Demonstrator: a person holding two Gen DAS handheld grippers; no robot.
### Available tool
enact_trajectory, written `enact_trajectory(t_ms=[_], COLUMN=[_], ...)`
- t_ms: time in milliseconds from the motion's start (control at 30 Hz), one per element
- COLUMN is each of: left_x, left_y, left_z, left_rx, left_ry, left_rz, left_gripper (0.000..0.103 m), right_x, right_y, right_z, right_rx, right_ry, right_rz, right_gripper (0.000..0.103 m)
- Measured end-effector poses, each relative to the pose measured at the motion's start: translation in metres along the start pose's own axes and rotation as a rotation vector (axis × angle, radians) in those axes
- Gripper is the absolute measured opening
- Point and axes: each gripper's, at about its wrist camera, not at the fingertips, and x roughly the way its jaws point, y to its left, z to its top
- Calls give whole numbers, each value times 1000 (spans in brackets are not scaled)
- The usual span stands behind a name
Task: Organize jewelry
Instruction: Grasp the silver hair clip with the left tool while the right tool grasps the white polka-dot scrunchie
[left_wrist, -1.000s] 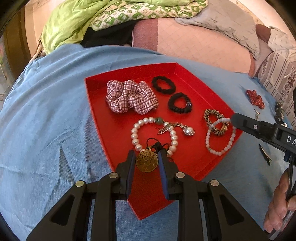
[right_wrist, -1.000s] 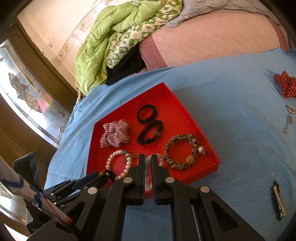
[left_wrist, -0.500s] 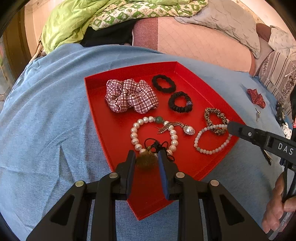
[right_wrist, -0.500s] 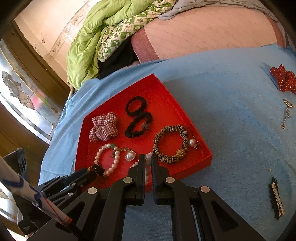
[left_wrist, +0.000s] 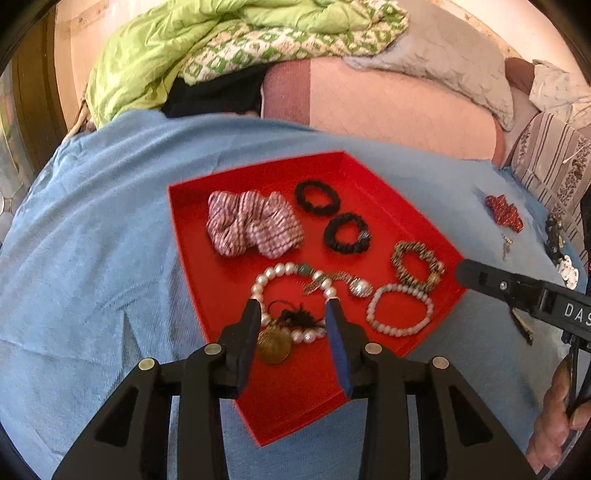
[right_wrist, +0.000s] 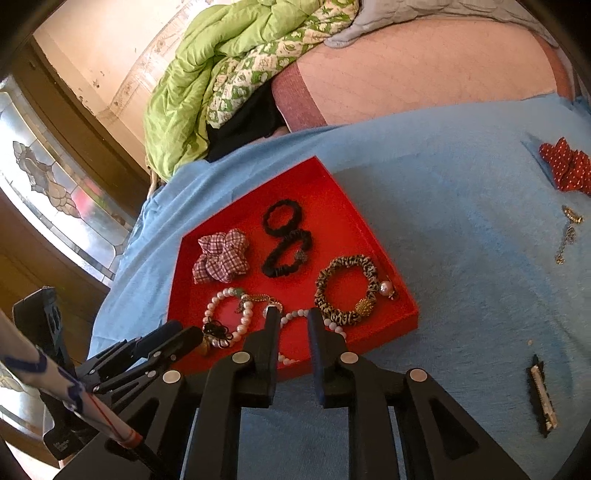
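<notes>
A red tray (left_wrist: 295, 398) lies on the blue cloth. My left gripper (left_wrist: 292, 310) hovers over its near part and its jaws are opening. Between them, a gold pendant (left_wrist: 274, 345) on a black cord (left_wrist: 295, 317) rests on the tray floor by a pearl bracelet (left_wrist: 280, 271), and neither pad presses on it. My right gripper (right_wrist: 293, 315) is over the tray's near edge, jaws also opening. A pale bead bracelet (right_wrist: 334, 326) lies flat on the tray under them, untouched by the pads.
The tray also holds a plaid scrunchie (left_wrist: 255, 227), two black hair ties (left_wrist: 317, 197), and a leopard scrunchie (left_wrist: 417, 264). On the cloth to the right lie a red dotted bow (right_wrist: 565, 170), a gold chain (right_wrist: 567, 236) and a black hair clip (right_wrist: 541, 397). Bedding is piled behind.
The left jaws have widened and the gold pendant has dropped from them onto the tray. The right gripper drew the pale bracelet inside the rim, then parted its jaws.
</notes>
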Motion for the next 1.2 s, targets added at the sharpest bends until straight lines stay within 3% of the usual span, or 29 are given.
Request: enact_trajectory(t_ms=[300,667,767,867,1000,1100,1200], left_x=[-11,1,6,13,25,38,49], left_y=[-38,-115,-147,-183,-220,-242,-260], left_z=[8,2,-5,-15,-27,-34,-40], left_rx=[84,195,233,283,288,276,279], left_ry=[-69,-30,0,36,92,136,166], left_rz=[-45,-178,-229,-290,-371,-382,-346], left_gripper=[35,36,46,47,57,65,66], right_x=[-27,-89,-115,-139,-176,-204,-226], right_y=[-27,-100,-132,-163,-207,-234,-261], right_z=[9,21,24,22,18,17,17], right_rx=[41,127,167,216,292,324,359], right_ry=[-39,-104,-138,-167,-210,-249,-278], right_rz=[-24,-127,-178,-232,-326,-460,-569], right_gripper=[17,21,23,28,36,41,54])
